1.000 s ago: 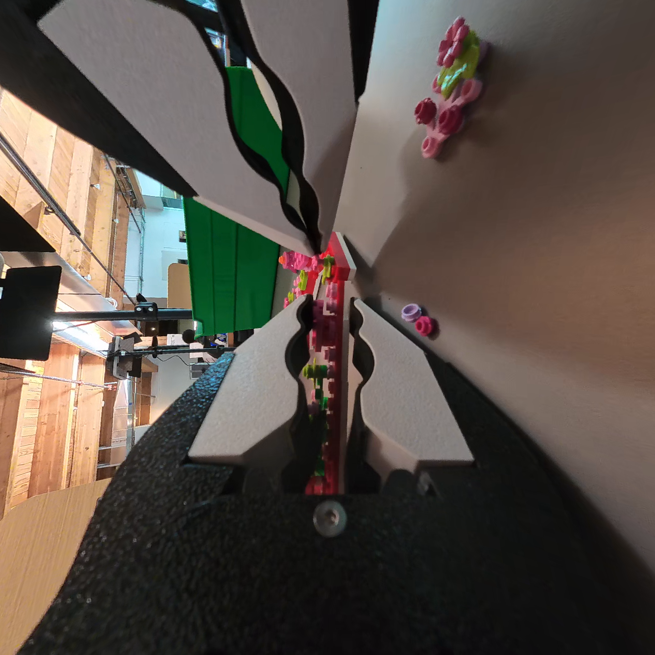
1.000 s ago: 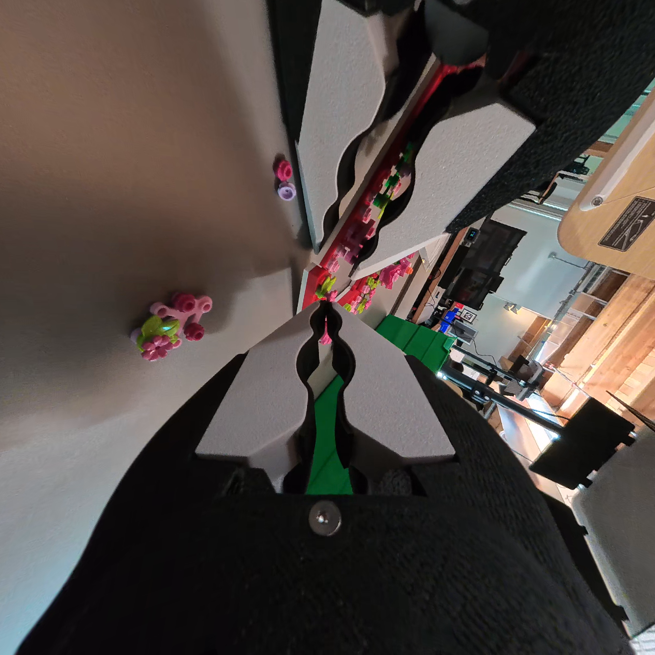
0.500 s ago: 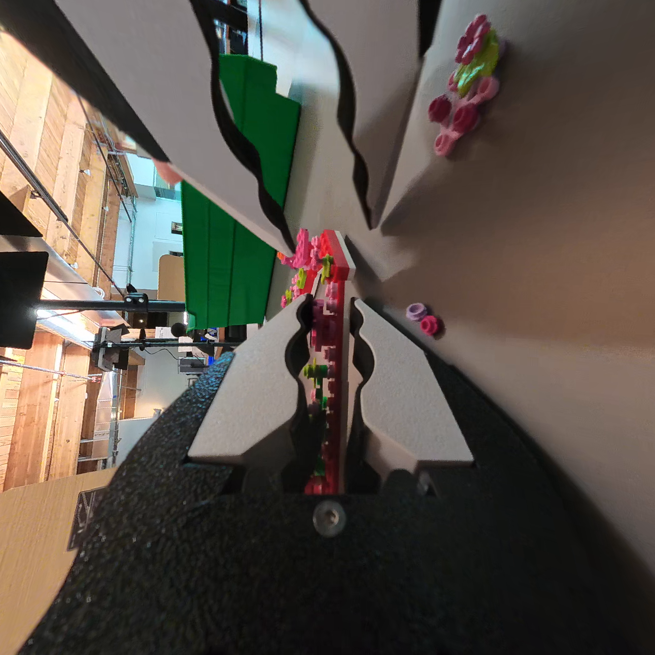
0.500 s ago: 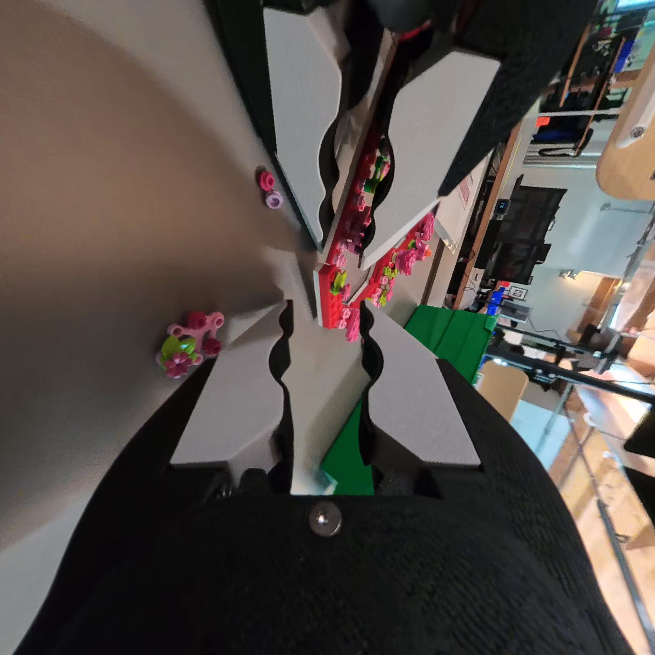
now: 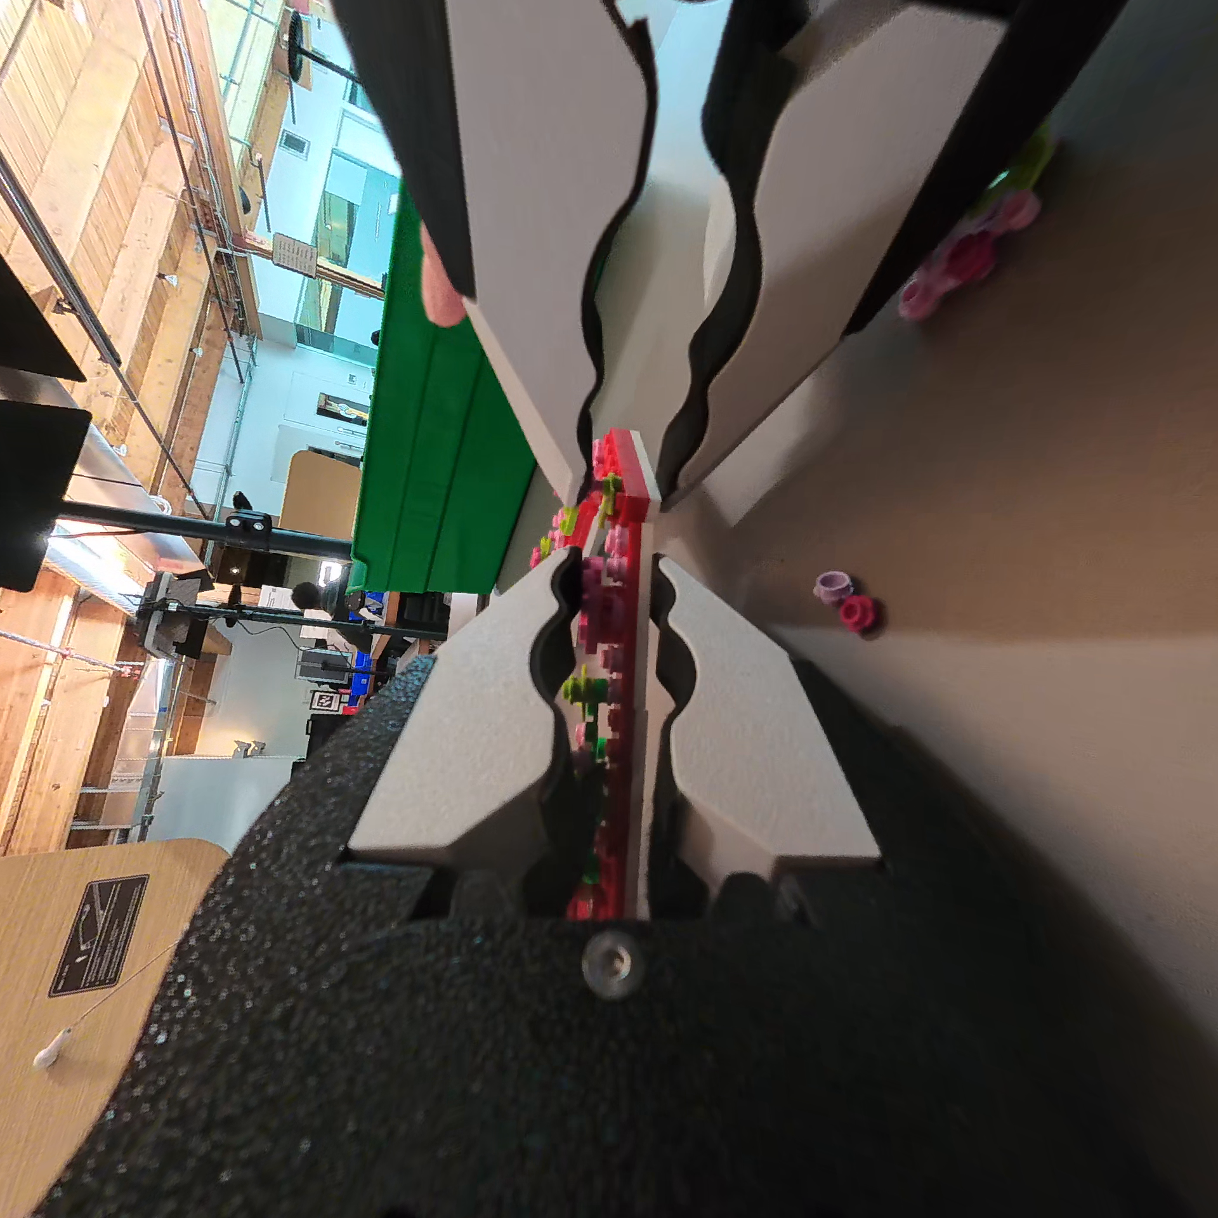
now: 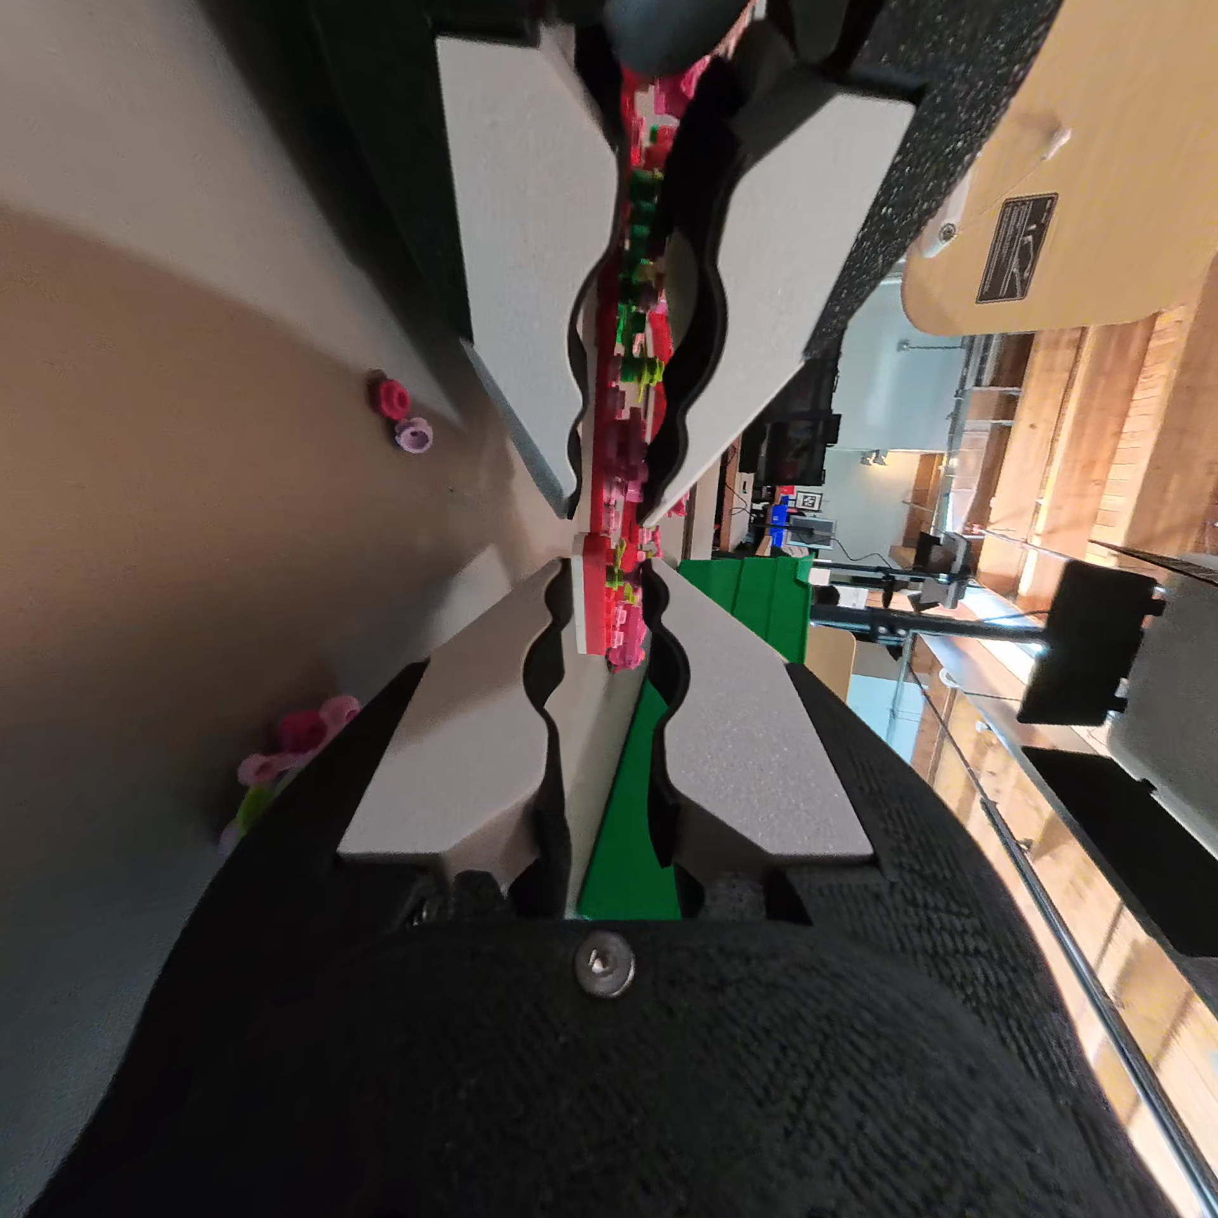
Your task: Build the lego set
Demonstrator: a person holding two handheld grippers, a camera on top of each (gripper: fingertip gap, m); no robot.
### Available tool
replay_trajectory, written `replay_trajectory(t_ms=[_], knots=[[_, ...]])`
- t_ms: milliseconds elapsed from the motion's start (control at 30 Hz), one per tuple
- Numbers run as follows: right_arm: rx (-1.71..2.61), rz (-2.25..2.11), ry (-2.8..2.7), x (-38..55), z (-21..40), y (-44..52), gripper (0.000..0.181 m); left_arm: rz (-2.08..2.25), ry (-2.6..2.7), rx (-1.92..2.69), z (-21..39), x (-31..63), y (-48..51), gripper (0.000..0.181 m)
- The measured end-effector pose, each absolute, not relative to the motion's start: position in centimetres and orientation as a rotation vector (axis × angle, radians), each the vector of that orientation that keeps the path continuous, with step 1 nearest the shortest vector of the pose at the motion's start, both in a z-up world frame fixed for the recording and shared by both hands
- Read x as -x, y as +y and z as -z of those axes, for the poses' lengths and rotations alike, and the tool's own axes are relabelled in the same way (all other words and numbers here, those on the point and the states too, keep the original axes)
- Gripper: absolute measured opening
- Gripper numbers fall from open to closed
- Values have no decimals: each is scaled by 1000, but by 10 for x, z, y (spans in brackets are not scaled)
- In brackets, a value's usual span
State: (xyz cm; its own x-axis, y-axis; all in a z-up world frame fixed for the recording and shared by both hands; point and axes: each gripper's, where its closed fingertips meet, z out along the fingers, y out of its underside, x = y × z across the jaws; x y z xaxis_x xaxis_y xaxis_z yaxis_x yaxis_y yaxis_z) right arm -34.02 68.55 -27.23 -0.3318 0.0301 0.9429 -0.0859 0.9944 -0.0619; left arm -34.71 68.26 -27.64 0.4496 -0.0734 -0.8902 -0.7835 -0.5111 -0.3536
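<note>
1. In the left wrist view, the left gripper (image 5: 616, 567) fills the lower half of the frame, its two pale grey fingers clenched on a red lego plate (image 5: 631, 692) seen edge-on at centre.
2. The plate carries pink, magenta and lime-green studs and flower pieces on its left face and runs from the gripper's base up to the middle of the frame.
3. The right gripper (image 5: 619, 491) reaches down from the top of the frame with its fingers spread apart, its tips on either side of the plate's far end. Whether they touch it cannot be told.
4. In the right wrist view, the right gripper (image 6: 603, 570) sits at lower centre, released, with the end of the lego plate (image 6: 596, 593) between its tips.
5. The left gripper (image 6: 606, 514) comes down from the top there, gripping the same plate.
6. A small magenta stud (image 5: 857, 614) and a lilac stud (image 5: 832, 585) lie just beside each other on the grey table (image 5: 1021, 527), centre right in the left wrist view.
7. A pink and lime flower cluster (image 5: 969, 257) lies at the upper right, partly hidden behind the right gripper.
8. A green bin (image 5: 435, 461) stands left of centre.
</note>
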Motion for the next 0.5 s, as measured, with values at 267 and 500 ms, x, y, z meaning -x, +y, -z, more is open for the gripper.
replay_trajectory(t_ms=[267, 500], knots=[[-6, -149, -1904, 339, 272, 686, 16, -1105, 726, 1894, 276, 346, 683, 18], [-14, -142, -1919, 341, 278, 685, 16, -1073, 733, 1933, 284, 347, 682, 18]])
